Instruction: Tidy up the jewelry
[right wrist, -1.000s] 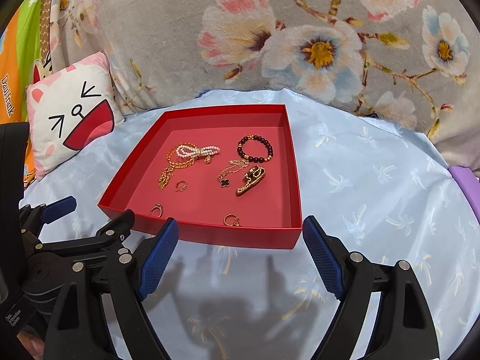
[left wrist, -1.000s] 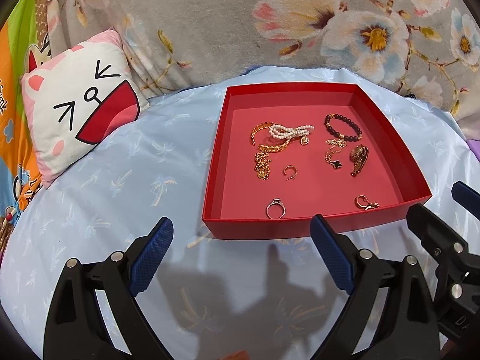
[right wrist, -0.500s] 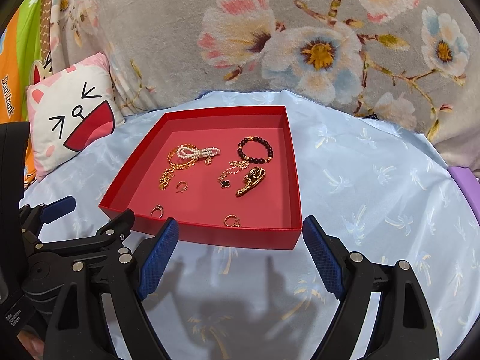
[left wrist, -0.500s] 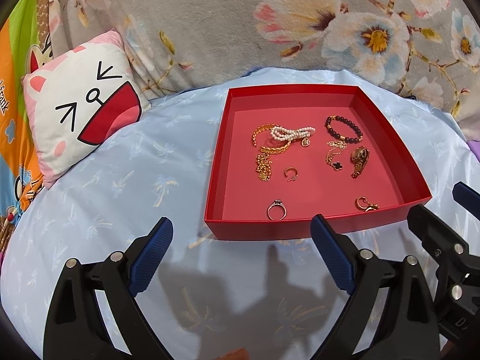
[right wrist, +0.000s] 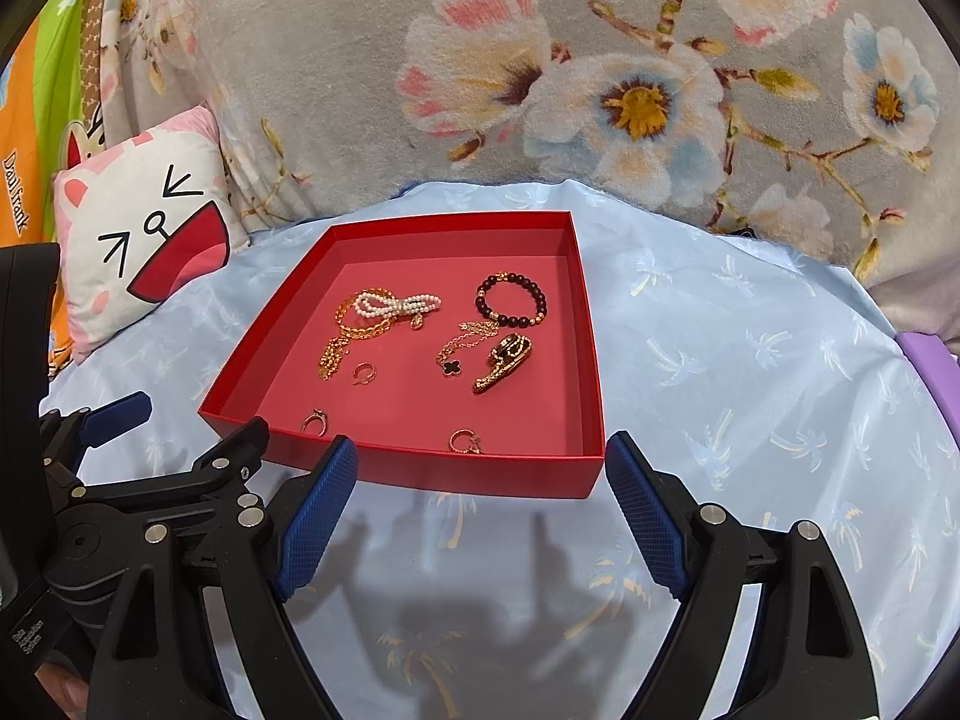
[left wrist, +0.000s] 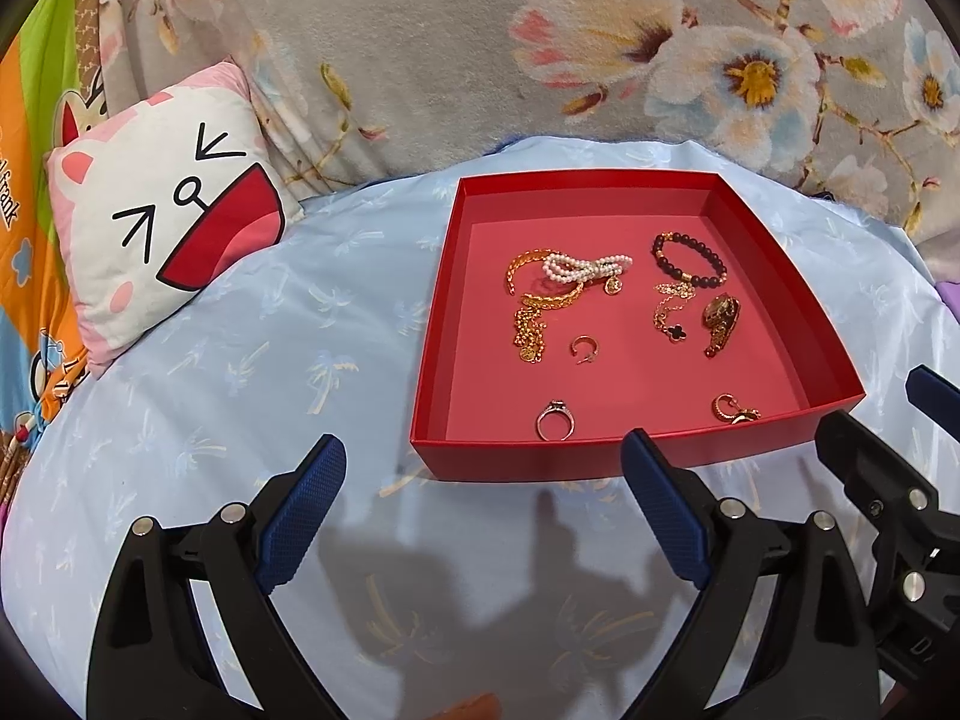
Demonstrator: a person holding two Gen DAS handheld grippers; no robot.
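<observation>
While both grippers hover agape, jewelry (left wrist: 624, 312) fills red tray (left wrist: 774, 282)

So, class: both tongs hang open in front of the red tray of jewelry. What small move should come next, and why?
Probably ease the right tongs forward over the shallow red cardboard tray's near wall towards the small gold hoop earring. Both the right and the left tongs are open and empty, and that earring lies loose, closest to the right one.
</observation>
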